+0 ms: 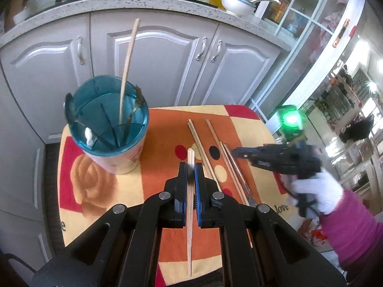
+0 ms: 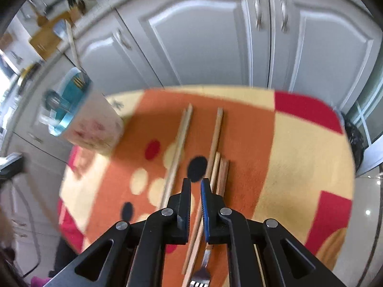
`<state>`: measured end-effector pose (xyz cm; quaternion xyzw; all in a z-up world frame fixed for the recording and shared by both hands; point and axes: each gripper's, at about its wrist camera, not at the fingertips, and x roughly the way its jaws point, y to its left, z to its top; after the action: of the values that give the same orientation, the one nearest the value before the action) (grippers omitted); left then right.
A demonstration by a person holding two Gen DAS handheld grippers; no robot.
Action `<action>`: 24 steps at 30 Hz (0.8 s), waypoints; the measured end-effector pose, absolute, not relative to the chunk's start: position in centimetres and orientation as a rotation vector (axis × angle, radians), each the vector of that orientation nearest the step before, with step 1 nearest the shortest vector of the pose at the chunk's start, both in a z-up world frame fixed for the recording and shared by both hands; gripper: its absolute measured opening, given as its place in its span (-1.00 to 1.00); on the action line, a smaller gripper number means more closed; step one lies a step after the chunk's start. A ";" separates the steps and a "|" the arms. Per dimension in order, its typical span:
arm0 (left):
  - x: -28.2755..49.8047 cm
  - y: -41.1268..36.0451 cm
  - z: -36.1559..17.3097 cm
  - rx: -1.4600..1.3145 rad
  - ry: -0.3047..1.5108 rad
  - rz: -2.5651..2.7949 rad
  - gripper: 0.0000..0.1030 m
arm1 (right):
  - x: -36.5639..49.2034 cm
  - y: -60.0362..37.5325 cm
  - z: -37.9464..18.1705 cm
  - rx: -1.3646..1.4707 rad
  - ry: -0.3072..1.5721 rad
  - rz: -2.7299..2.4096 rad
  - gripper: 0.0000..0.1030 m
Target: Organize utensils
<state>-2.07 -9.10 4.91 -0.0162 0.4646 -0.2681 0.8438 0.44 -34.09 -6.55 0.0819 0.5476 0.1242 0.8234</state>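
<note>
The left gripper [image 1: 191,168] has its fingers clamped on one chopstick [image 1: 190,212], which runs straight along the fingers, tip toward 12 o'clock. The holder [image 1: 109,129] stands on the bench [image 1: 239,117] at about 10 o'clock from that tip, so the coming move looks like a swing up and left, then a tip-down drop. The right gripper [image 2: 196,184] is nearly closed, apparently on a chopstick [image 2: 216,134] lying toward 12 o'clock, though blur leaves the grip uncertain. The holder is nearer the left gripper.
</note>
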 end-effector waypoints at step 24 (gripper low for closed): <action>-0.1 -7.5 3.9 -0.106 1.024 -0.554 -0.92 | 10.9 -29.3 -10.3 0.019 1.223 0.181 -0.46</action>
<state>-0.06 -7.55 3.94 -0.0501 0.4835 -0.2615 0.8339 10.93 -29.27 -10.29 0.0088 0.5733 0.0849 0.8149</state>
